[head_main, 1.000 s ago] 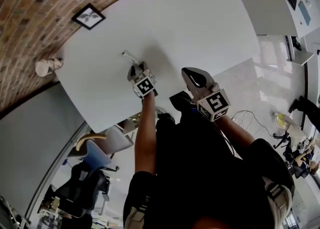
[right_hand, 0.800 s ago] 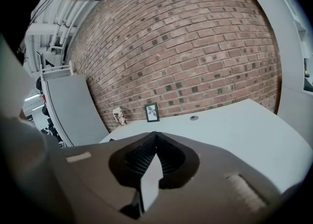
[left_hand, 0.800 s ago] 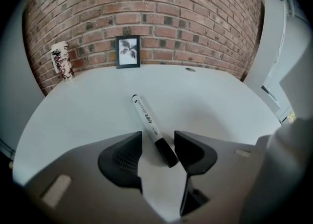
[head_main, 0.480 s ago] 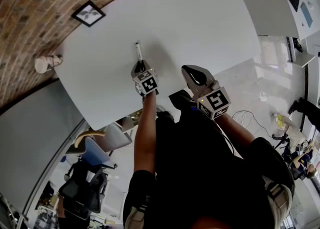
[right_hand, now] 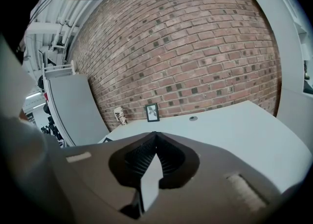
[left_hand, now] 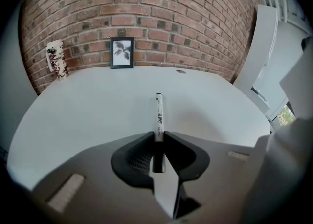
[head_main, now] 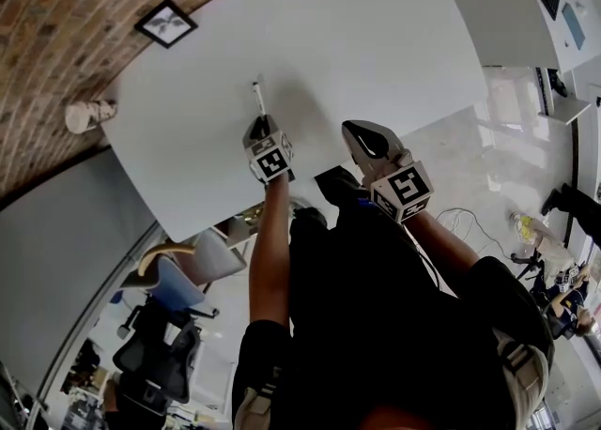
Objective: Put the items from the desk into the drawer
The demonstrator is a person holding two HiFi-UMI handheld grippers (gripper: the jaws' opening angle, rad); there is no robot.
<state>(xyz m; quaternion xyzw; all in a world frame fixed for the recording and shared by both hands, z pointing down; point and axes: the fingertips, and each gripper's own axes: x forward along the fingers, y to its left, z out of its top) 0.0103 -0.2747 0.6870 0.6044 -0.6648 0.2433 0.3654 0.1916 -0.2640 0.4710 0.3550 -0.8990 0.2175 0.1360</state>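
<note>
White desk (left_hand: 88, 105) spreads under both grippers and runs back to a brick wall (left_hand: 146, 8). The one task item in sight is a slim white marker (left_hand: 158, 115) with a dark rear end. It is clamped between the jaws of the left gripper (left_hand: 159, 137), which have just been closing and now press on it. The pads hold the rear part of the barrel, and most of its length sticks straight out ahead of the jaws. I cannot tell whether the cap end touches the desk.

I judge the marker to be light, stiff and smooth. It is round, so it could roll or pivot in the pads. A hold nearer the middle of the barrel would swing less than this one near the tail.

Far ahead of the left gripper a small framed picture (left_hand: 121, 52) leans on the wall. A patterned cup (left_hand: 57, 59) stands to its left, and a cable grommet (left_hand: 181, 71) sits in the desk to its right.

The right gripper (right_hand: 154, 135) hovers beside the left one, on the person's right, over the near edge. Its jaws are closed on nothing. No view shows a drawer clearly, so carrying the marker there is the step I expect next.
</note>
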